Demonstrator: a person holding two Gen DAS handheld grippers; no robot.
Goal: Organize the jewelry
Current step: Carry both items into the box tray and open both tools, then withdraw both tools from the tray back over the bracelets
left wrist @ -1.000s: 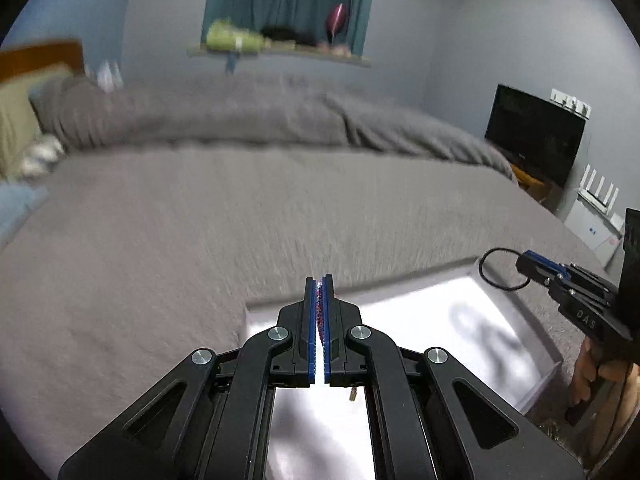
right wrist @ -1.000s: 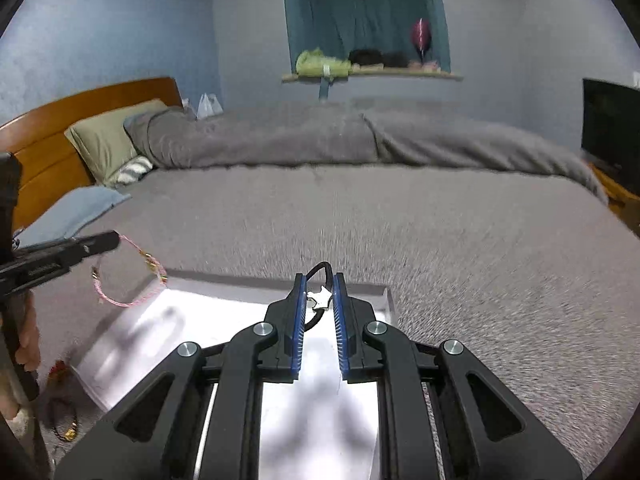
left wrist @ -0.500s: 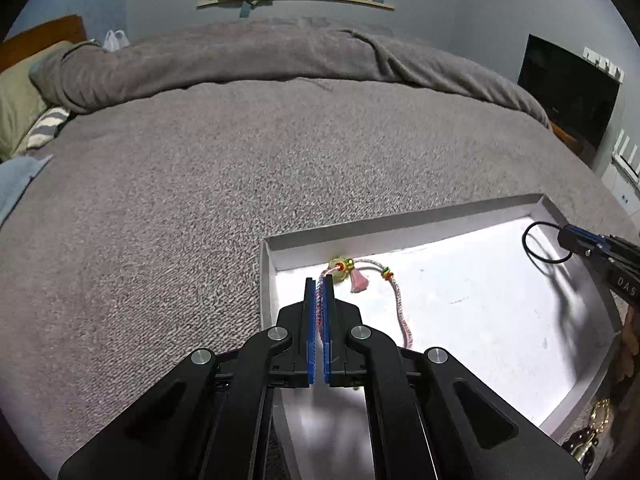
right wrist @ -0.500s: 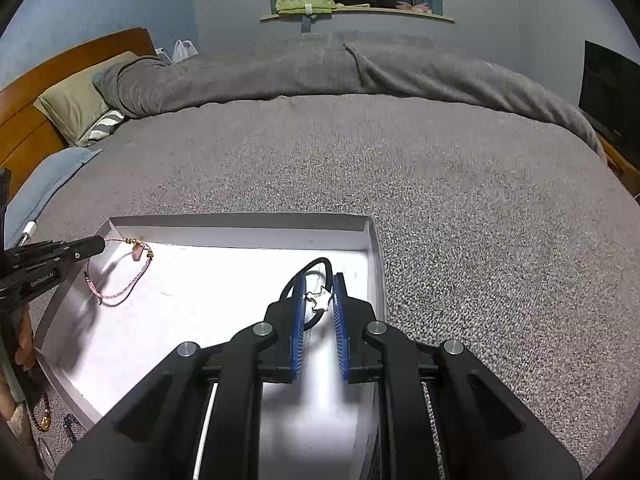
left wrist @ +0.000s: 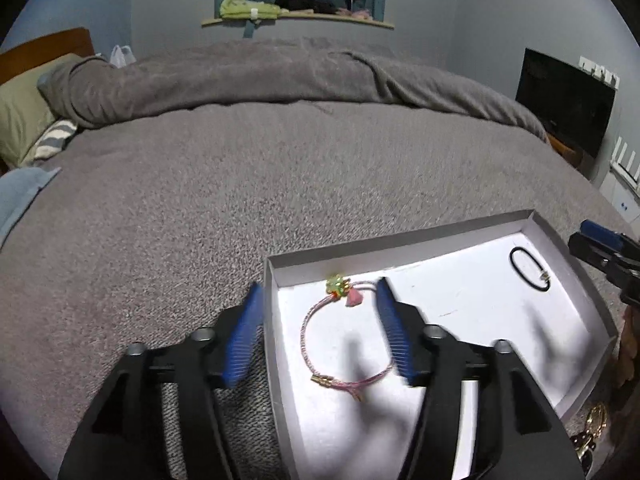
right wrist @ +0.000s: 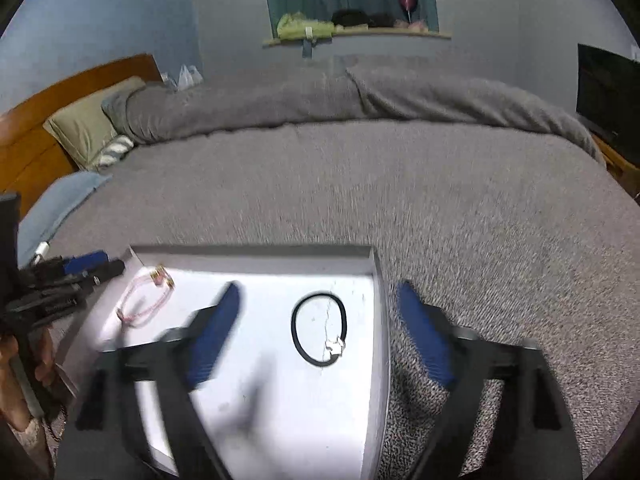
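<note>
A shallow white box (left wrist: pixel 400 240) lies on the grey bed. Inside it, a pink cord bracelet (left wrist: pixel 305 330) with a green-gold charm and a pink tassel rests on the floor near the left wall. My left gripper (left wrist: pixel 319 286) hovers over it, its jaws opening and its blue pads clear of the cord. A black cord bracelet (right wrist: pixel 294 326) with a small white charm lies flat by the box's right wall (right wrist: pixel 378 280). Above that one my right gripper (right wrist: pixel 319 287) is opening too, with nothing pressed between the pads. Each view shows the other gripper at its edge.
Loose gold jewellery (left wrist: pixel 596 420) lies on the bed outside the box's near right corner. A person's hand (right wrist: pixel 12 360) holds the left gripper's handle. A rolled grey duvet (left wrist: pixel 280 76) and pillows (right wrist: pixel 88 132) sit at the far end; a dark screen (left wrist: pixel 564 96) stands at right.
Both grippers came down over the box and went from shut to open. The pink bracelet left the left jaws and the black cord left the right jaws; both now lie in the box.
</note>
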